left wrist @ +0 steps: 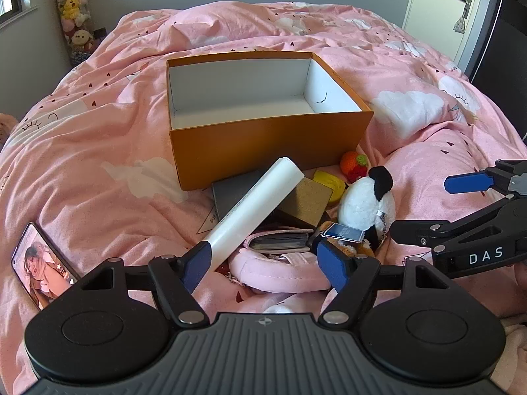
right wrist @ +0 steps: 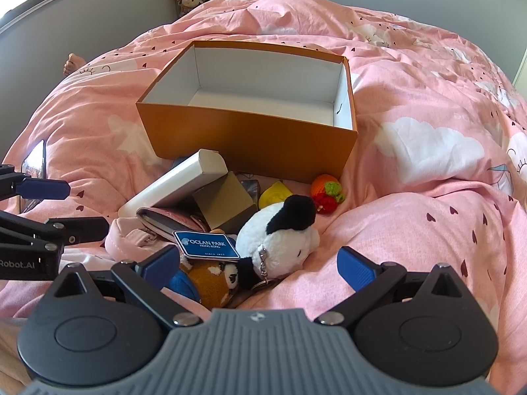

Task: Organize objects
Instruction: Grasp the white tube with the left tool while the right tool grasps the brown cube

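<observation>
An open orange cardboard box with a white inside (left wrist: 263, 144) sits on the pink cloud-print duvet (left wrist: 98, 138), and nothing lies in the part of it I can see. Just in front of its near wall is a heap of small things. A long white rectangular carton (left wrist: 253, 207) leans tilted across a dark grey flat case (left wrist: 230, 194) and a small olive-brown cardboard box (left wrist: 309, 200). A pink fabric wallet (left wrist: 280, 240) lies beneath the carton's lower end. Beside them rest a white-and-black plush toy (right wrist: 280, 233), a brown plush animal carrying a blue Ocean Park tag (right wrist: 214, 279), a yellow round piece (right wrist: 273, 194) and an orange-and-red crocheted fruit (right wrist: 327, 191).

The left gripper (left wrist: 263, 263) hovers low over the wallet, jaws spread wide and grasping nothing. The right gripper (right wrist: 260, 263) is likewise released, above the brown plush. A lit smartphone (left wrist: 39, 263) lies on the duvet to the left, well apart from the heap.
</observation>
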A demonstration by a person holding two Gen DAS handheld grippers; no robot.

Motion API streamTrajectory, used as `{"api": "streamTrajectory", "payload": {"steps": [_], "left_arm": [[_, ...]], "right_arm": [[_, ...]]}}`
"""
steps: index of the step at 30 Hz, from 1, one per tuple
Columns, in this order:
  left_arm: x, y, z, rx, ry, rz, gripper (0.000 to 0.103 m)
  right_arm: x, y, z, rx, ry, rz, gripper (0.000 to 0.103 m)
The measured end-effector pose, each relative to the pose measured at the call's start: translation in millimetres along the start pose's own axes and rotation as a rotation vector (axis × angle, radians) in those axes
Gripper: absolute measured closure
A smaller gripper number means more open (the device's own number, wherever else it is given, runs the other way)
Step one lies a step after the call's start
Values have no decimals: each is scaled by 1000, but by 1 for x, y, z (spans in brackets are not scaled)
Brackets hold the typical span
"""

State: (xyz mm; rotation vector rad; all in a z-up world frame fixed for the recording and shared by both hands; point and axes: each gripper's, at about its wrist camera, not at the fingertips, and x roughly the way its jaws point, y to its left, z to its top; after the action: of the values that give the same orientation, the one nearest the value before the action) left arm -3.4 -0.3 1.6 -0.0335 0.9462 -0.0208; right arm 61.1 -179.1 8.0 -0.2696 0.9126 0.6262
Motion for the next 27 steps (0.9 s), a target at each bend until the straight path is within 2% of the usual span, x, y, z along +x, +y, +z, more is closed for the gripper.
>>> {"api": "streamTrajectory", "payload": {"steps": [14,19,22,25,27], "left_arm": [[0,-1,1,19,-7,-25,26],[1,0,1,42,-12,-23,35],[3,7,3,28,-13,-28,36],[8,14,6,32,-9,-28,36],[13,17,9,48,-7,-32,36]], "right_arm": [[4,1,-3,-10,6,0,2],[6,2,-1,-11,17,14,2],[8,2,3,-16,19,26,2],[12,1,9,-12,25,41,8],[17,0,14,-13,41,54,18]]}}
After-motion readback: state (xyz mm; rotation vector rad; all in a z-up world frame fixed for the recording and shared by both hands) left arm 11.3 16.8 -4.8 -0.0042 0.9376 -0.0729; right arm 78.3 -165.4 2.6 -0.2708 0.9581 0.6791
